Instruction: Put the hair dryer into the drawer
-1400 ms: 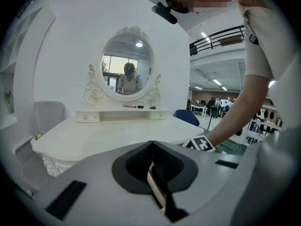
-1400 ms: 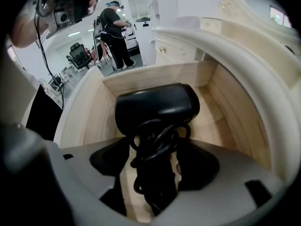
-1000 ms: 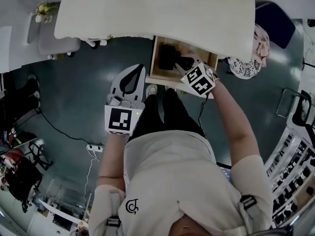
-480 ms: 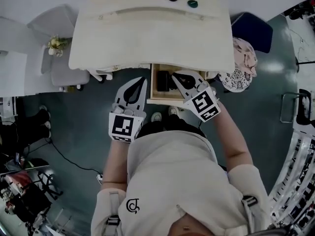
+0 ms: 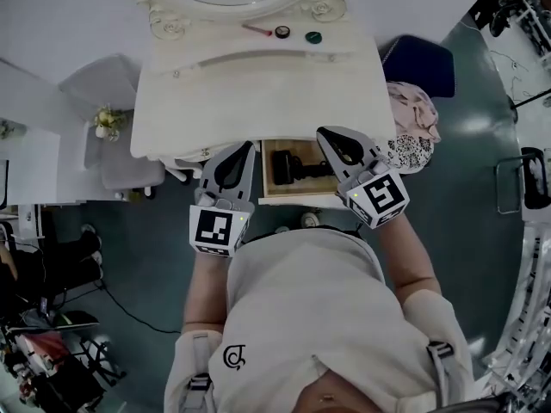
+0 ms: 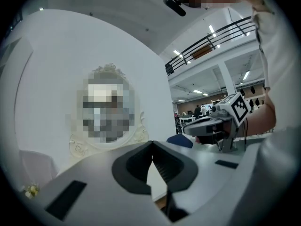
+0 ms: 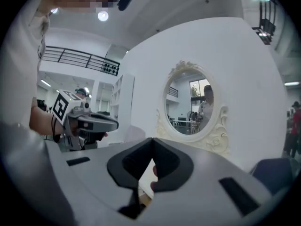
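The black hair dryer [image 5: 297,169] lies inside the open wooden drawer [image 5: 269,198] under the white dressing table [image 5: 258,84]. Both grippers hang in the air above the drawer's front, pointing level toward the table. My left gripper [image 5: 244,151] is left of the drawer, its tips meeting with nothing between them [image 6: 151,147]. My right gripper [image 5: 331,136] is over the drawer's right side, shut and empty [image 7: 153,145]. Each gripper view shows the other gripper beside it [image 6: 221,121] [image 7: 89,121].
An ornate oval mirror [image 7: 190,105] stands on the table, with small items [image 5: 282,32] in front of it. A grey chair [image 5: 112,157] is at the left, a blue seat [image 5: 422,63] and a patterned cloth [image 5: 411,119] at the right.
My right gripper came up out of the drawer without the hair dryer, which stayed inside. Both grippers rose and now point level; the view climbed to show the tabletop and mirror.
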Motion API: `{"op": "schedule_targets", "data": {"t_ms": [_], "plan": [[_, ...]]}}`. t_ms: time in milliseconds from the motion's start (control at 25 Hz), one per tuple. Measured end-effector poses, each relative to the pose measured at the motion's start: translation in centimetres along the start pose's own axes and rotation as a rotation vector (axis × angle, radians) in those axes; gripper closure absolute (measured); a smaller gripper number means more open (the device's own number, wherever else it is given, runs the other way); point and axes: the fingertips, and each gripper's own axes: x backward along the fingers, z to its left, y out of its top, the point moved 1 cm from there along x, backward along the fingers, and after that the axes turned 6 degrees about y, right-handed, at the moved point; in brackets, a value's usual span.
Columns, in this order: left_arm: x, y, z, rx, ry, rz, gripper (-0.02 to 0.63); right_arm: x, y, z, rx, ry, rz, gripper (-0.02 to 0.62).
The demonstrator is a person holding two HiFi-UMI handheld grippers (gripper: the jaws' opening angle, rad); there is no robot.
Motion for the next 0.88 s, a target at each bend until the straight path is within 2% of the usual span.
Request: {"op": "schedule_targets", "data": {"t_ms": [120, 480, 880], "plan": [[0.3, 0.4, 0.1, 0.010, 0.007, 0.006, 0.592, 1.1, 1.0, -0.7, -0.037, -0.025, -0.046, 0.589], [-0.2, 1.9, -0.8, 0.010, -0.018, -0.016, 0.592, 2.9, 2.0, -1.1, -0.040, -0.116, -0.094, 0.591], [-0.7, 1.8, -1.4, 0.023, -0.029, -0.004, 0.592, 3.6, 2.0, -0.6, -0.054, -0.126, -0.091, 0.592]]}}
